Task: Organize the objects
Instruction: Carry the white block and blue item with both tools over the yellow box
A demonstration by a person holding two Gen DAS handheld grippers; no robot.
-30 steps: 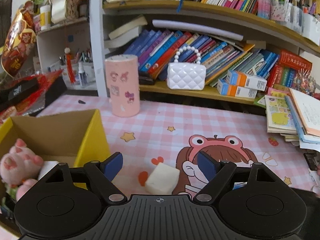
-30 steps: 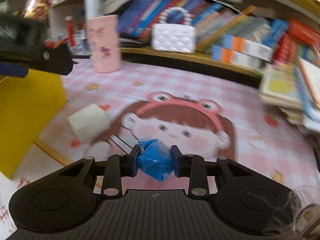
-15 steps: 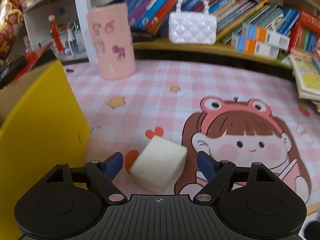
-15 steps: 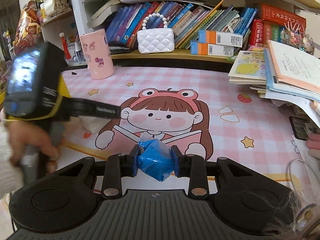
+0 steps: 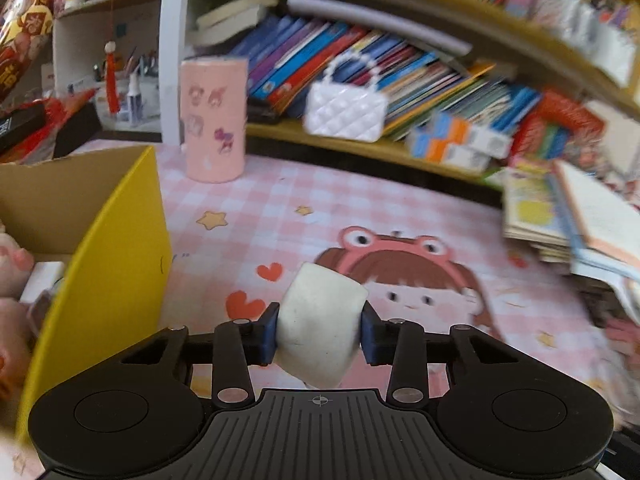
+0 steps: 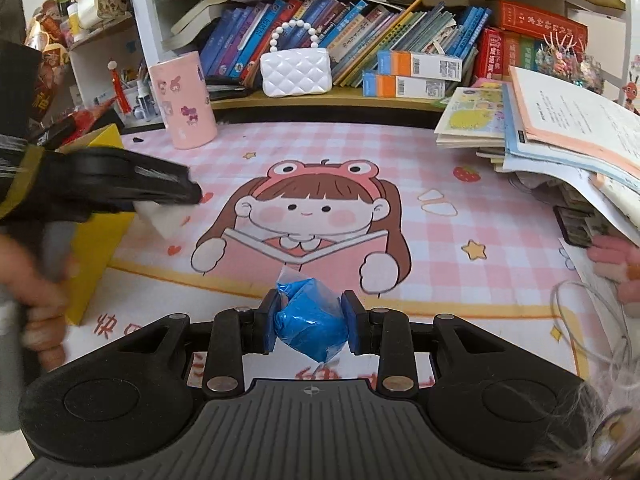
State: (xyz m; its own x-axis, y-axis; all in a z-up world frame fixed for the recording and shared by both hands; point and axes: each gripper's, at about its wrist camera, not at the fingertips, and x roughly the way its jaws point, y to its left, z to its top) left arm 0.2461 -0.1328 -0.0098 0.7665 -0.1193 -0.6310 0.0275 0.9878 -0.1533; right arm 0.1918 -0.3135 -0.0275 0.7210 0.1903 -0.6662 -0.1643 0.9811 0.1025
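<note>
The right gripper (image 6: 308,326) has its jaws clamped on a blue wrapped lump (image 6: 310,330) above the mat (image 6: 400,152), near the book held by the mat's cartoon girl (image 6: 304,208). Left of the girl, the left gripper (image 6: 120,184), carried by a hand (image 6: 34,284), has its jaws closing on a white block (image 6: 164,216) beside a yellow box (image 6: 94,240). Behind her stand a pink cup (image 6: 184,100) and a white purse (image 6: 296,70).

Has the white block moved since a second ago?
Yes. The white block sat on the mat by the yellow box; now it is between the closing left gripper pads.
</note>
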